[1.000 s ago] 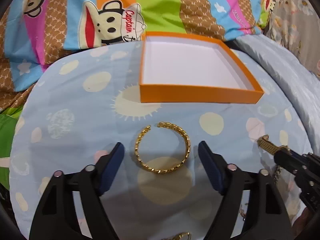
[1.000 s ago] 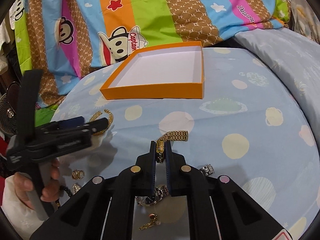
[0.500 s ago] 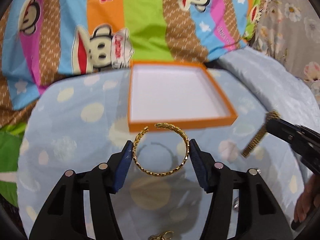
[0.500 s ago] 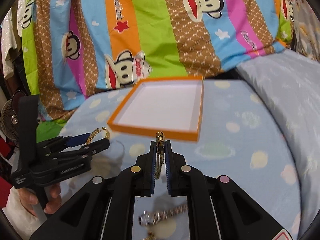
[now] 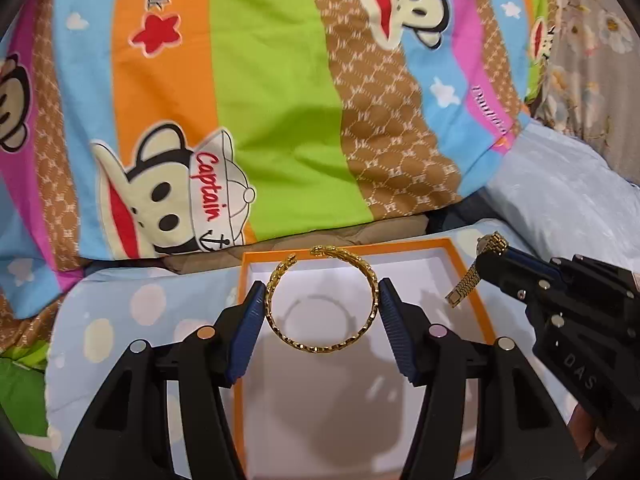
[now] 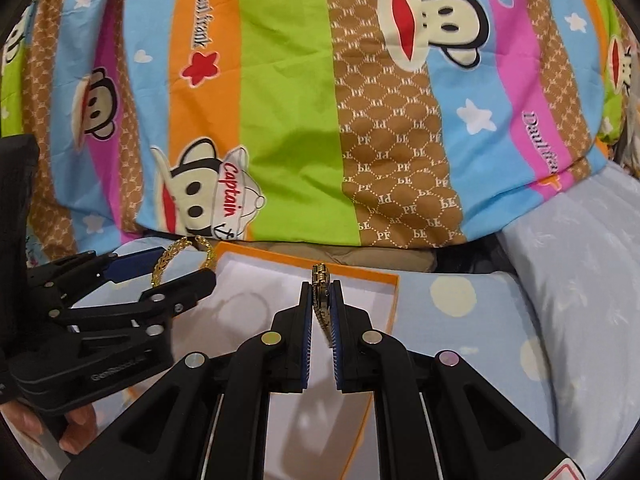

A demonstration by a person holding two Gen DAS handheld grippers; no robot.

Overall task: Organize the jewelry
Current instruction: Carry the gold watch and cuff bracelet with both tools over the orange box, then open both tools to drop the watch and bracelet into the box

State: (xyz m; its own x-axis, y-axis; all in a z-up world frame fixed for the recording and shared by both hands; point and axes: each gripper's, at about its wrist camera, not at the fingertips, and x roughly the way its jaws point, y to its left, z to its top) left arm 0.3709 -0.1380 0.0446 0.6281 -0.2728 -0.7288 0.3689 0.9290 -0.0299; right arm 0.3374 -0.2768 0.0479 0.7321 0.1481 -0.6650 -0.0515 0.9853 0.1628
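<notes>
A round gold open bangle with a twisted chain look (image 5: 322,304) is being held between the blue pads of the left gripper (image 5: 322,310), whose jaws are standing about half open and pressing on its two sides. It is being held in the air over the flat orange cardboard box with a white inside (image 5: 460,276), and its shadow is being thrown on the white floor. A gold metal watch band (image 6: 322,296) is being pinched by the nearly closed right gripper (image 6: 321,320), above the box's far edge. The box is being kept on a light blue spotted sheet (image 6: 460,320), near a bright striped monkey blanket (image 5: 272,100).
</notes>
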